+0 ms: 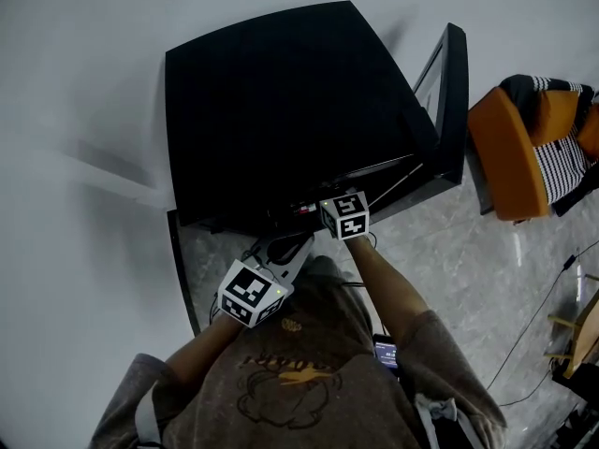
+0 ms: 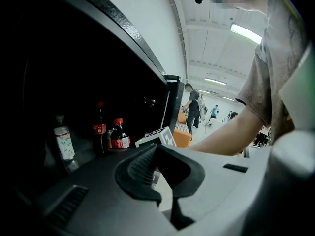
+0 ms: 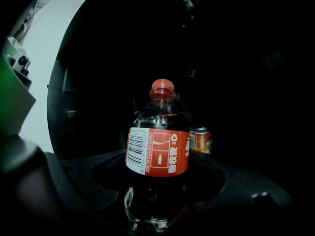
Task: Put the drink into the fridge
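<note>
One cola bottle (image 3: 157, 149) in right gripper (image 3: 157, 183) (one can (image 3: 201, 140) behind)

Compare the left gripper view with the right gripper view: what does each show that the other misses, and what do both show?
Only the left gripper view: a clear water bottle and a tall cola bottle in the fridge, the open fridge door, a marker cube, the person's arm, people far behind. Only the right gripper view: the label's barcode, and the right gripper closed on the short cola bottle. Both: the dark fridge interior and, it seems, that same short bottle with an orange can beside it.
</note>
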Action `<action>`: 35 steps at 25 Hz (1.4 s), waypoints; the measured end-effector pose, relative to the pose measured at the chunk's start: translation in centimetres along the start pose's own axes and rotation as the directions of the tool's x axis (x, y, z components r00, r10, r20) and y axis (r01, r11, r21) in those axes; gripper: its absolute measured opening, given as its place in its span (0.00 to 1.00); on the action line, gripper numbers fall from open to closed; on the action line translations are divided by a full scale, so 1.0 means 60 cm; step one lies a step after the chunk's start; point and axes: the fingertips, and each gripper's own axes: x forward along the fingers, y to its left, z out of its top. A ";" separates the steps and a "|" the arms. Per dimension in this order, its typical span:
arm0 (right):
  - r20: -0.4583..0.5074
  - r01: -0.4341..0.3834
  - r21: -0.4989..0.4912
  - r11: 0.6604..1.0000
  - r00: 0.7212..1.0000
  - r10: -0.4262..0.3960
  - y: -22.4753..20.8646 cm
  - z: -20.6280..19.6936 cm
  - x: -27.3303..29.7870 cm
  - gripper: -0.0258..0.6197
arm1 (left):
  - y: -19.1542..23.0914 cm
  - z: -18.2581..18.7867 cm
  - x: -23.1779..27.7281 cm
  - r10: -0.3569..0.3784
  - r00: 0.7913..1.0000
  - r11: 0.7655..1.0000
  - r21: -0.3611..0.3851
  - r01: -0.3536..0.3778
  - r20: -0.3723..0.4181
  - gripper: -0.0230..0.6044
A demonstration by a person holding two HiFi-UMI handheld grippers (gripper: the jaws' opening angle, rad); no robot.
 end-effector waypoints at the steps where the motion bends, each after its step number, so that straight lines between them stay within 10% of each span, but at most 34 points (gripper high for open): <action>1: -0.002 0.001 -0.001 1.000 1.000 -0.001 -0.001 -0.002 0.005 0.53 | 0.000 -0.003 0.000 0.000 1.000 1.000 -0.001 0.000 -0.002 0.04; 35: 0.044 0.026 -0.027 0.999 0.999 -0.024 -0.024 -0.045 0.097 0.53 | 0.038 -0.064 0.023 -0.005 1.000 1.000 -0.001 0.005 -0.031 0.04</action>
